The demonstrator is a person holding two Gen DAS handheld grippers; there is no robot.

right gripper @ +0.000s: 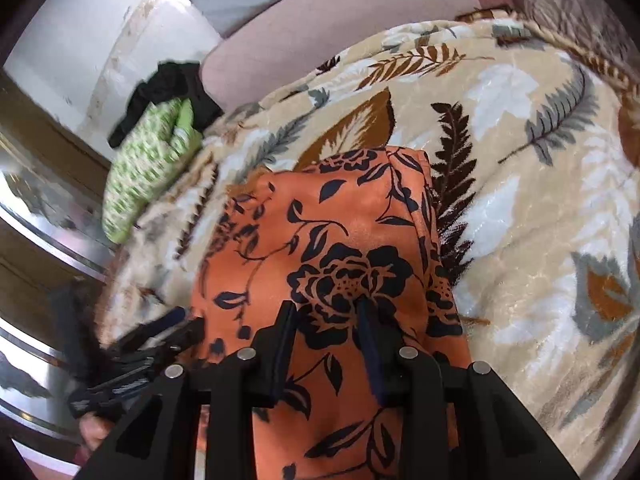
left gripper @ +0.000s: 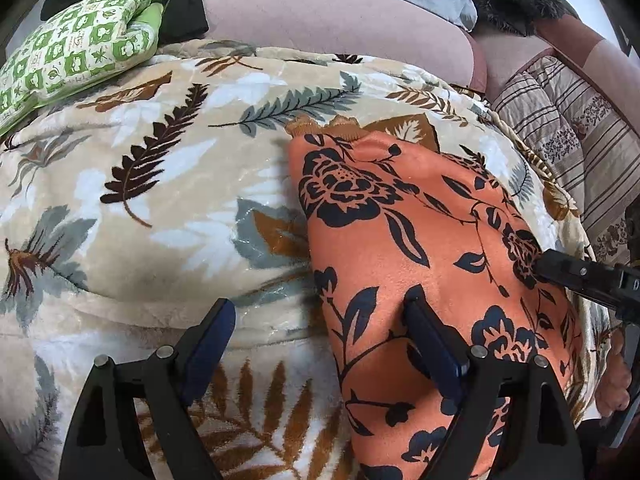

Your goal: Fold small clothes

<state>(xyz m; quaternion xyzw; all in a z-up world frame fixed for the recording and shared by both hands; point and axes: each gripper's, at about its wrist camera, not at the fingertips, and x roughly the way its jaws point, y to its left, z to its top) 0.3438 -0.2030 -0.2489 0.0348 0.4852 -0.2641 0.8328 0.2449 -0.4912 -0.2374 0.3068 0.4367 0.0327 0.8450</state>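
Our left gripper (left gripper: 320,336) gapes wide, holding nothing; our right gripper (right gripper: 326,320), half-open, straddles the orange black-flowered velvety garment (left gripper: 400,240) unclamped, so the fold may slip apart.

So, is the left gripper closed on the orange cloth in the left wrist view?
No, the left gripper stands wide open, one finger over the orange cloth, the other over the leaf blanket.

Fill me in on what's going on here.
A person is folding an orange floral garment on a leaf-print blanket, holding a two-finger tool in each hand. The left tool is open, one finger on the garment's edge and one over the blanket. The right tool is also open, over the garment's middle. A green patterned cloth lies farther back.
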